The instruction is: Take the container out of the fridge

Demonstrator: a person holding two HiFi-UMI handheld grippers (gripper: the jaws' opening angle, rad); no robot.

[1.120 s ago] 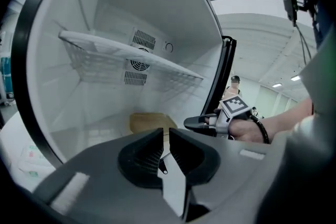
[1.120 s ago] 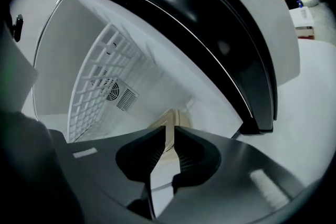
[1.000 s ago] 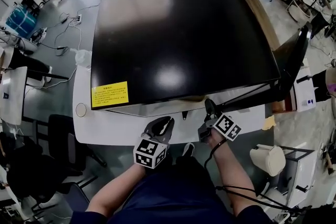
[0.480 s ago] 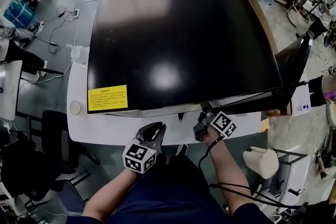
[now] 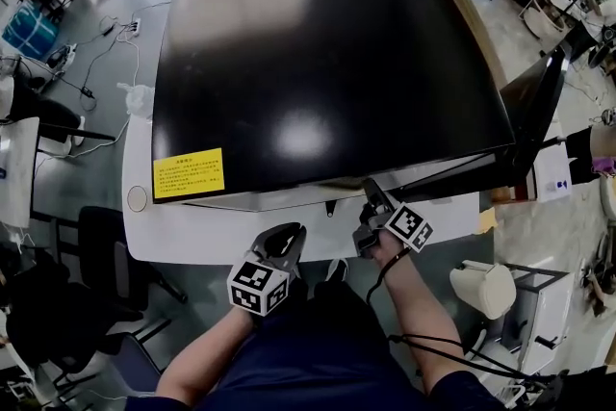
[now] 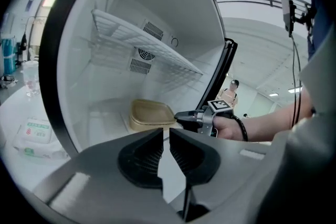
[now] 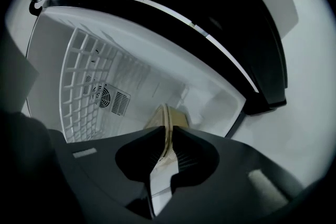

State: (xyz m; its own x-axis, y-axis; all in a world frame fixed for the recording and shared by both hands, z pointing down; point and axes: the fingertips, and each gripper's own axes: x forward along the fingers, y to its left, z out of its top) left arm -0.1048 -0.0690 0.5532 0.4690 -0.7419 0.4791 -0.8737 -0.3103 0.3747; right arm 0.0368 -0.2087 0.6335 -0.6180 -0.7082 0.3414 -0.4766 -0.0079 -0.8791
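Observation:
A tan lidded container (image 6: 152, 113) lies on the floor of the open fridge (image 5: 327, 63), below a white wire shelf (image 6: 147, 44). My right gripper (image 5: 369, 192) reaches into the fridge opening under the black top. In the right gripper view its jaws are closing, and the container's rim (image 7: 176, 118) runs between them and touches the pads. The left gripper view shows the right gripper (image 6: 181, 115) at the container's near edge. My left gripper (image 5: 289, 236) hangs back outside the fridge, shut and empty (image 6: 166, 136).
The fridge door (image 5: 534, 111) stands open to the right. The fridge rests on a white table (image 5: 192, 236). A white stool (image 5: 489, 289) is at the lower right, and an office chair (image 5: 106, 245) at the left. A tissue pack (image 6: 34, 134) lies beside the fridge.
My right gripper has edged a little to the left at the fridge opening. The left gripper has barely moved.

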